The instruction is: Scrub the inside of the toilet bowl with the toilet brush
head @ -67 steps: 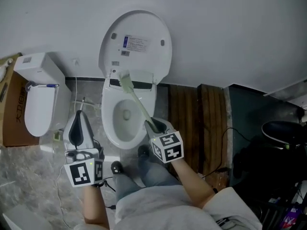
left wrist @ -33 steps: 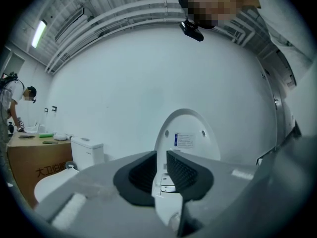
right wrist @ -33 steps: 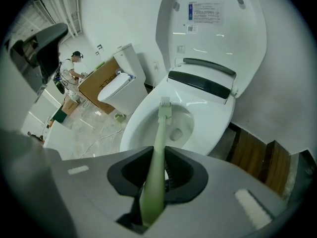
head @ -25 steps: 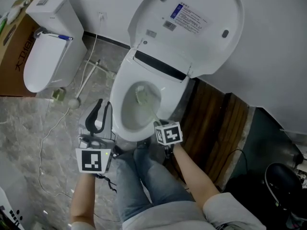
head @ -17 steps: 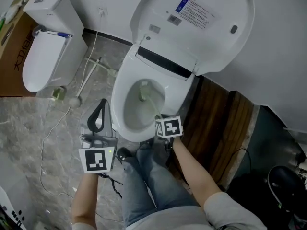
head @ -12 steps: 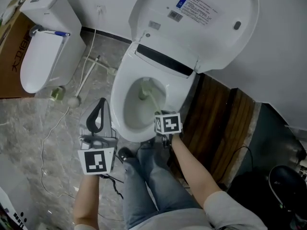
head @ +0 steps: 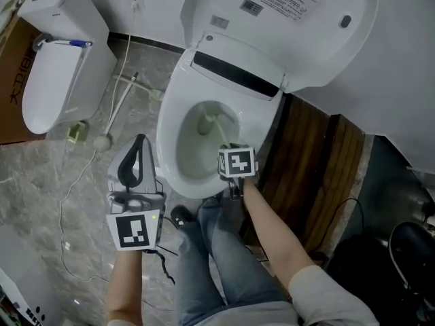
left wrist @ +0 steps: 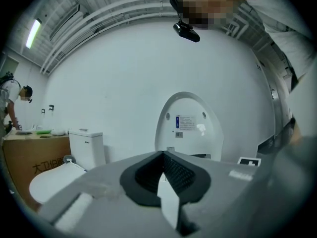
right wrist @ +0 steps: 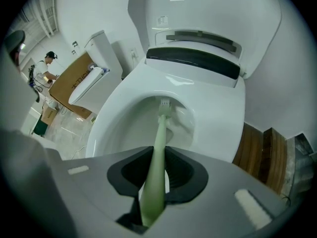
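Left to right, head view.

- Second toilet (head: 51,60) stands at the far left of the floor. A thin cable (head: 68,195) trails across the tiles towards the person's feet.
- Left gripper (left wrist: 162,157): clenched, pads meeting with nothing between them. It hangs over the floor just beside the front-left edge of the toilet bowl (head: 166,131) and does no work.
- Toilet brush (right wrist: 159,133): pale green, handle running from the front edge of the bowl down and back. The head lies low against the rear inner wall, below the rear edge. Contact looks likely but is not certain.
- Right gripper (right wrist: 158,155): grasping the brush handle near its upper end, over the bowl's front-right edge.
- Lid (head: 292,19) is raised against the wall; wooden boards (head: 319,161) lie on the floor to the right.

Risks (judgement):
1. The grip sits far from the head, so side load from scrubbing could twist or slide the smooth handle in the jaws.
2. A hard upward stroke could carry the head over the rear edge and flick water out.
3. The cable is a snag hazard if the feet shift.
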`<action>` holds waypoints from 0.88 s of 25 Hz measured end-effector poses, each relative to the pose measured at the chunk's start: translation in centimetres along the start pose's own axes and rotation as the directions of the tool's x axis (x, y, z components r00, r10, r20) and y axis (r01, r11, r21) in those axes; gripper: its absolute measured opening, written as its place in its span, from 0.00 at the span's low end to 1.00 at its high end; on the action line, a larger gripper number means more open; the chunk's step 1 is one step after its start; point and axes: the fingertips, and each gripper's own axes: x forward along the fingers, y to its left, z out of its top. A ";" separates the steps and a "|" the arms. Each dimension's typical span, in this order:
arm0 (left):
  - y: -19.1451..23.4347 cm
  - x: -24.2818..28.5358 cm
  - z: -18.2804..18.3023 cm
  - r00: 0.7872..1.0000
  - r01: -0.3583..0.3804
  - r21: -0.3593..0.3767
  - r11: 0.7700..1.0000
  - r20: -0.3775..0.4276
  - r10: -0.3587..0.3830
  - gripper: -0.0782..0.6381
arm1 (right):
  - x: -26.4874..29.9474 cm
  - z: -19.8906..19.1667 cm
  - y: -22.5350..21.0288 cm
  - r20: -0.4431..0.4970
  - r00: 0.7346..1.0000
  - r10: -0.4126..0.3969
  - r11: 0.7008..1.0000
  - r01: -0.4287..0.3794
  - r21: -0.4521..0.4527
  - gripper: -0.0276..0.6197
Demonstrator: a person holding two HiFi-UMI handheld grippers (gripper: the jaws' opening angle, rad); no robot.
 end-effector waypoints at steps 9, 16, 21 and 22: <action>1.0 -1.9 -2.2 1.000 0.024 0.001 1.000 0.015 -0.024 0.11 | 2.7 1.5 0.5 0.072 0.994 -0.086 0.991 0.093 -0.099 0.16; 2.2 -3.7 -3.8 0.999 0.020 -0.015 1.000 0.027 -0.019 0.11 | 4.6 1.2 1.2 0.071 0.990 -0.125 0.978 0.135 -0.161 0.15; 2.8 -4.6 -4.4 1.000 0.018 -0.011 1.000 0.018 -0.017 0.11 | 5.4 0.2 3.6 0.038 0.997 -0.068 0.965 0.075 -0.252 0.15; 2.9 -4.7 -4.4 1.000 0.016 -0.012 1.000 0.017 -0.016 0.11 | 5.4 0.0 4.2 0.029 0.998 -0.055 0.963 0.060 -0.262 0.15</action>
